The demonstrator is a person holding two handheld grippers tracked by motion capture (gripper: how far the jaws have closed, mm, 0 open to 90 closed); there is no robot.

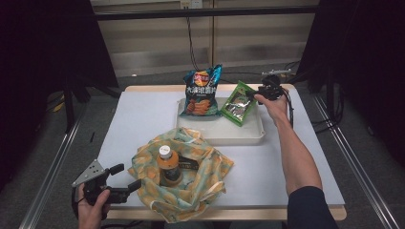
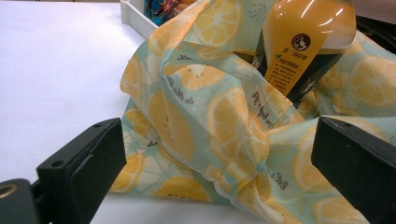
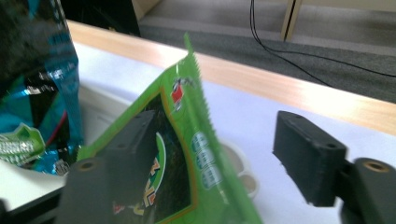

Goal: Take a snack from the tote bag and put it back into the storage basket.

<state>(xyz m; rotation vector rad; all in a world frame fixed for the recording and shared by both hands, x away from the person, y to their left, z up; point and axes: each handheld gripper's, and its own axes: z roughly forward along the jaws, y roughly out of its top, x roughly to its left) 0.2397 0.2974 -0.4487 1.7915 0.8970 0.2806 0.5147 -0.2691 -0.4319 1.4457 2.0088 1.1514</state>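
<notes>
High view: right tool at the green packet leaning in the tray; it may topple. Left gripper view: left tool spread around the bag. Right gripper view: jaws apart, packet edge between, so closing could miss

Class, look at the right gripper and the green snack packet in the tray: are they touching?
Cannot tell. In the right gripper view the right gripper stands open around the green snack packet; a gap shows to the right-hand jaw, while the other jaw overlaps the packet.
</notes>
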